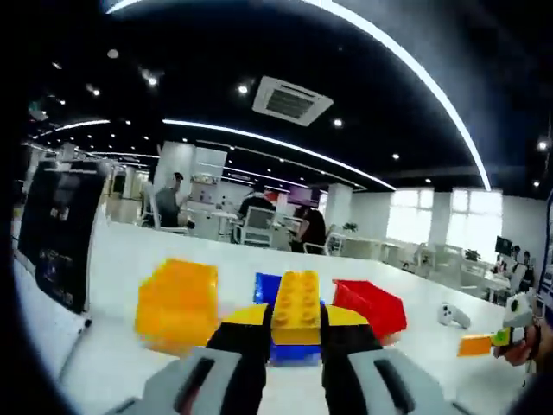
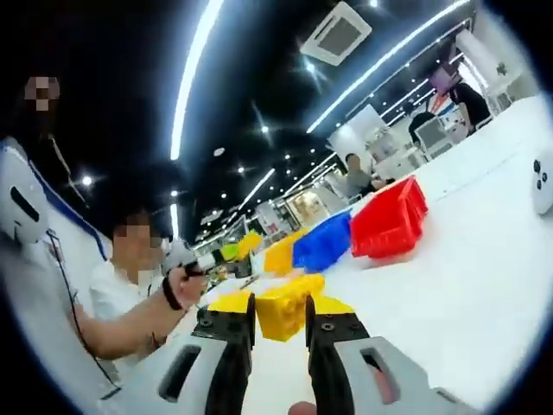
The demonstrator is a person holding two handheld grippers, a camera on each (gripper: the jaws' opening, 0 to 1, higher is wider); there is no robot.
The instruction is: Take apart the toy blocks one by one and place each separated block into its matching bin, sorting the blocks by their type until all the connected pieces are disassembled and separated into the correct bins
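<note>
A: At lower centre of the left gripper view: left claw (image 1: 296, 333) pinching a yellow block (image 1: 296, 307), blue block (image 1: 294, 353) beneath. Yellow bin (image 1: 177, 304), blue bin (image 1: 266, 287), red bin (image 1: 373, 306) behind on the tabletop (image 1: 121, 259).

B: Right gripper view: right claw (image 2: 279, 327) pinching another yellow block (image 2: 285, 309). Step: sorting; next, likely carry it to the yellow bin. A person's hand (image 2: 177, 281) appears here.

Each gripper (image 1: 296, 346) (image 2: 279, 341) has grey bodies with slots, black jaws and yellow tips. Small screws dot the black parts.
</note>
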